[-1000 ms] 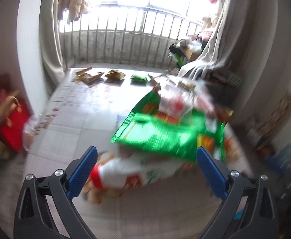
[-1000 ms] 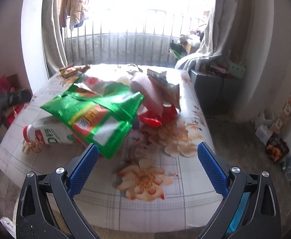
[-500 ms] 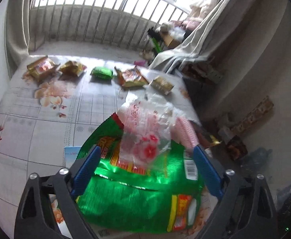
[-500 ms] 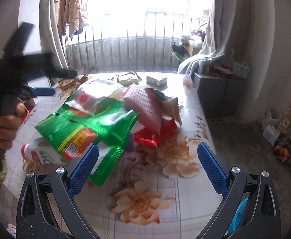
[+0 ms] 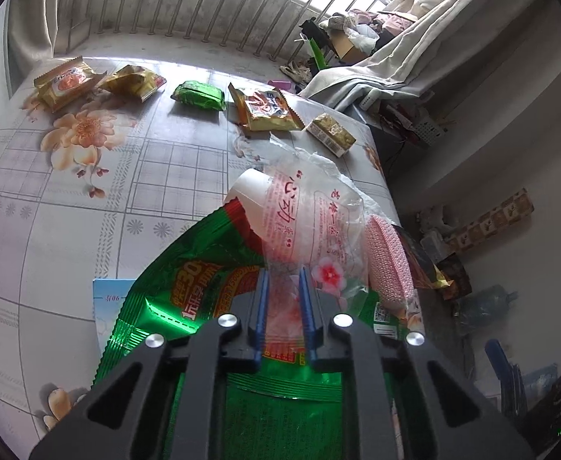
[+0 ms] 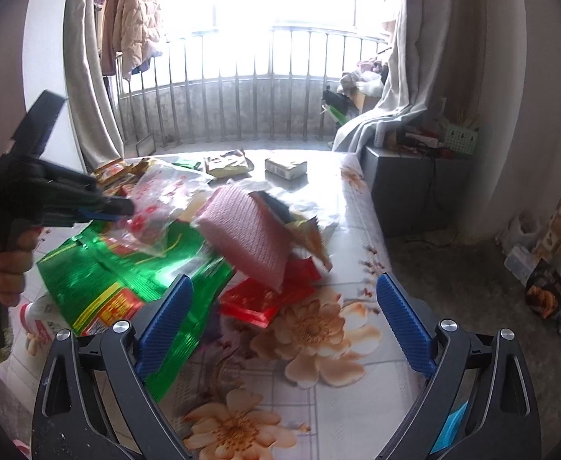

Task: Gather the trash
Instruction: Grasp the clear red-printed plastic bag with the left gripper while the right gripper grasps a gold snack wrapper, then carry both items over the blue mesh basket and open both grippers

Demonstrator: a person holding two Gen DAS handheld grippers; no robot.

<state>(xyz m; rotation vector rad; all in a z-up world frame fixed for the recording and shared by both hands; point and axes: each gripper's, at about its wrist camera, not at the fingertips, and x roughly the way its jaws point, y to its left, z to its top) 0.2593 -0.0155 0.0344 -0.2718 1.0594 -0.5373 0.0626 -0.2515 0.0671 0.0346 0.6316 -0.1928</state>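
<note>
Flower-patterned table (image 6: 357, 230) bearing a trash pile. Green foil bag (image 5: 203, 299) lies directly beneath the left gripper (image 5: 283, 280), whose jaws are closing narrowly on the clear printed plastic bag (image 5: 303, 207) between them. Right gripper (image 6: 284, 314), jaws wide and closing slightly, hovers with nothing gripped; pink ribbed pack (image 6: 249, 234) lies just ahead of it.

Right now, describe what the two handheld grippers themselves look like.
Both look the same build. The left gripper has a matte black plastic frame with triangular cut-outs, round silver screw heads and blue ribbed pads lining its jaws. The right gripper has the same black frame, silver screws and blue ribbed pads, plus a light blue piece low on its right side. No cables show.
</note>
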